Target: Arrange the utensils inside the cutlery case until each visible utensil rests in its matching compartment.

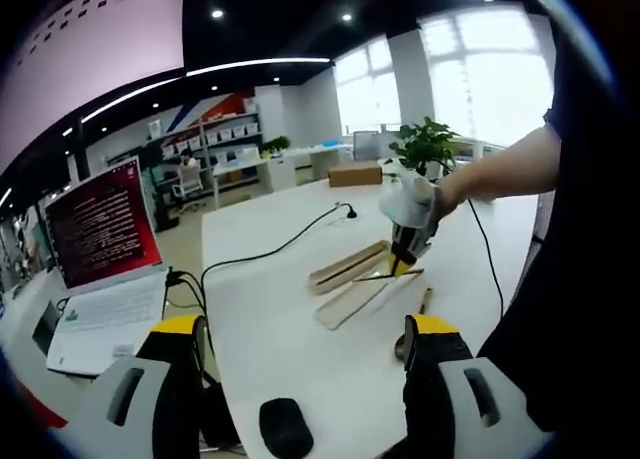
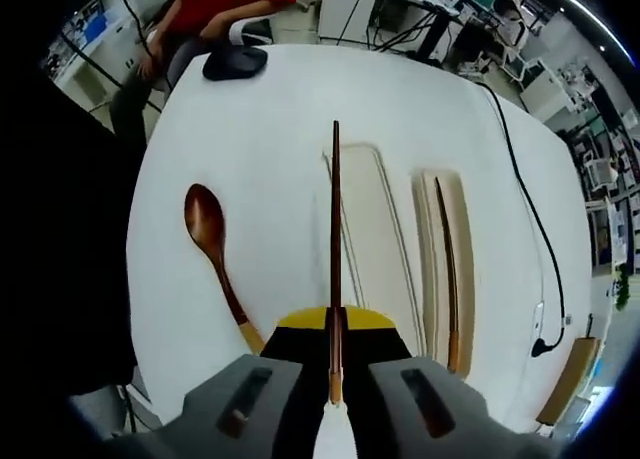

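My right gripper point(image 2: 334, 374) clamps a dark wooden chopstick point(image 2: 335, 249) above the pale wooden cutlery case point(image 2: 440, 269) | left gripper point(image 1: 300, 354) open, idle | brown wooden spoon point(image 2: 208, 241) left on table | risk: chopstick pivots, misses its slot.

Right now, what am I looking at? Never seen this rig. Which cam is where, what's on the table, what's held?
No robot here: a person holds a pair of tongs in each hand, and a fisheye camera rides on each. The left gripper view looks across the white table at the right tongs in the person's hand. The right gripper view looks down along its own tongs, shut on a chopstick. Below lie the cutlery case with a second chopstick in it, the case lid and a wooden spoon. The left tongs are open.
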The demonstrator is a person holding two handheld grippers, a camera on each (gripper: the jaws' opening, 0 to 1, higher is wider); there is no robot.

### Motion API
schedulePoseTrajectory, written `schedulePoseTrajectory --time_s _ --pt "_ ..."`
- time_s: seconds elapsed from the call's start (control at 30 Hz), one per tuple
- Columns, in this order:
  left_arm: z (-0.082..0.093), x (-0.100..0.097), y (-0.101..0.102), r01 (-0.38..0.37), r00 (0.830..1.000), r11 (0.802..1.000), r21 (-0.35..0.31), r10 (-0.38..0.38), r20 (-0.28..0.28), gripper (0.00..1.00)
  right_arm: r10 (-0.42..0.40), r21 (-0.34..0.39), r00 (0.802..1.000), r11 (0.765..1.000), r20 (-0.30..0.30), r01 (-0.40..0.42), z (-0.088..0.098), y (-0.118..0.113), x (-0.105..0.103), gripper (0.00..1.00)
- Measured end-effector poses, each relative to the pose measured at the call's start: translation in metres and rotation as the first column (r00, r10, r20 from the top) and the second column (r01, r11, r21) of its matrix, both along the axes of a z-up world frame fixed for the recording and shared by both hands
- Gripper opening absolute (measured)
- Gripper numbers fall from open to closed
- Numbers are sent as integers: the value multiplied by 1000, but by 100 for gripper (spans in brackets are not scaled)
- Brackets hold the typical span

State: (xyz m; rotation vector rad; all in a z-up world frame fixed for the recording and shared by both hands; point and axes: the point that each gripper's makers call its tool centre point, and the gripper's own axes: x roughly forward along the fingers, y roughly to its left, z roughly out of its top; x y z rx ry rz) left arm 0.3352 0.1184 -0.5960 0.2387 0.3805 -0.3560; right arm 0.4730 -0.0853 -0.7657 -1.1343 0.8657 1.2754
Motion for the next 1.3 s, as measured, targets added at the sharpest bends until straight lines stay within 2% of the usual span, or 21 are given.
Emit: schedulePoseTrajectory --time_s 0.2,0.33,0.73,1.3 --pt "1 0 3 -11 1000 1000 -6 11 4 84 8 -15 1000 1000 11 -8 6 -2 8 0" --pt "-7 -5 17 -14 1000 1000 -8 14 -11 84 8 -25 1000 1000 16 -8 8 -3 13 0" --pt "-4 -5 15 -21 1000 1000 -2 21 -12 84 5 -52 1000 999 5 -5 19 -4 21 0" --pt "-6 3 13 -17 1000 1000 -14 17 -16 84 1 -63 999 998 33 1 44 -8 38 0"
